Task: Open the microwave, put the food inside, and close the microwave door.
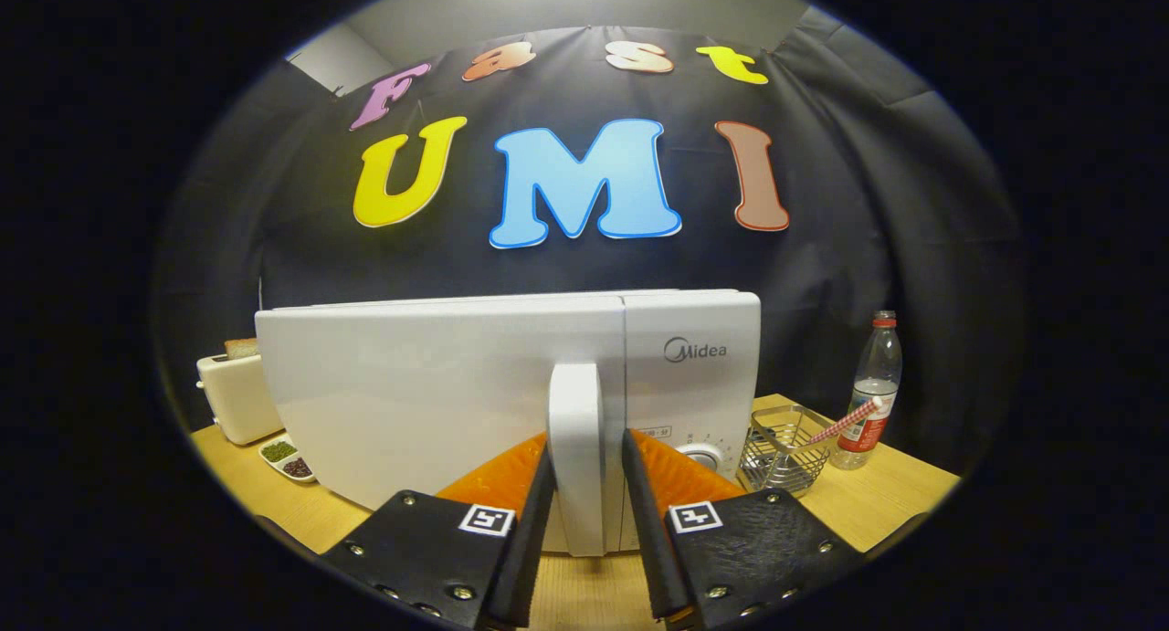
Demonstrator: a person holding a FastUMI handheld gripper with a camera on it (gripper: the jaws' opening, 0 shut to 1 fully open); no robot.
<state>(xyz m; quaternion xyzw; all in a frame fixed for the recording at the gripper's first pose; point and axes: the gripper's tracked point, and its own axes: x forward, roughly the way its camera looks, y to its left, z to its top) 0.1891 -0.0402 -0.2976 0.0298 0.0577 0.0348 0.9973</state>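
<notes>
- On the bench [877, 503], the hand-held gripper [589, 485] straddles the microwave [438, 384] door's handle [577, 448], seemingly touching both sides.
- Handle rigid, smooth; grip mid-bar.

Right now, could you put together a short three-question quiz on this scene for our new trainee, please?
1. True or false: the microwave door is shut.
2. What stands between the gripper fingers? A) the door handle B) the bottle C) the toaster
3. Fill in: the wire basket sits between the microwave and the ____.

Key: 1. True, the door lies flush with the front. 2. A, the fingers flank the handle, closed in on it or nearly so. 3. Bottle.
</notes>
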